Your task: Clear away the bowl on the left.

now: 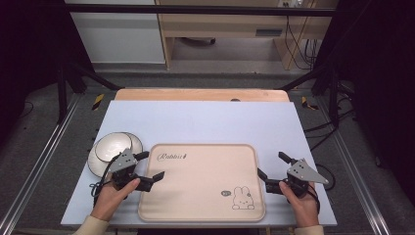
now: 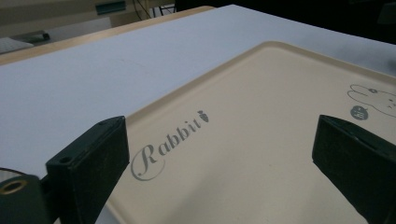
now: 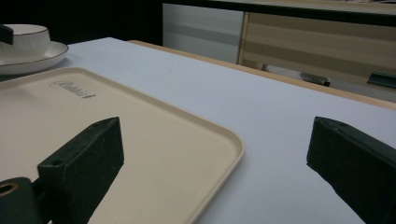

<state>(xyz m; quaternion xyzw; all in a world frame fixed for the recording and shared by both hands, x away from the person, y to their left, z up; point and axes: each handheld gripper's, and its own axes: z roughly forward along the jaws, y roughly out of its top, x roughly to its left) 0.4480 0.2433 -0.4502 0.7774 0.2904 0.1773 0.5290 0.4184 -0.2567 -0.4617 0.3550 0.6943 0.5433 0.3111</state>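
Two hand-held grippers flank a beige tray [image 1: 200, 183] on a pale table [image 1: 205, 122]. The left gripper [image 1: 149, 169] hangs at the tray's left rim with jaws apart and nothing between them; one jaw reaches over the tray's edge, and just behind this gripper, on its outer side, a cup [image 1: 111, 149] stands on a saucer [image 1: 132, 142]. The right gripper [image 1: 272, 165] sits just beside the tray's right rim, jaws likewise apart and empty, with the rim running ahead of its left jaw. Judged from these positions, the work in hand is taking hold of the tray or the crockery. Risks: the rim is low and rounded, so a jaw closing from above may slide off rather than seat; a one-sided pinch would tilt or swivel the flat tray; a backward swing of the left gripper or its trailing cable could knock the cup, which would rock on its saucer.
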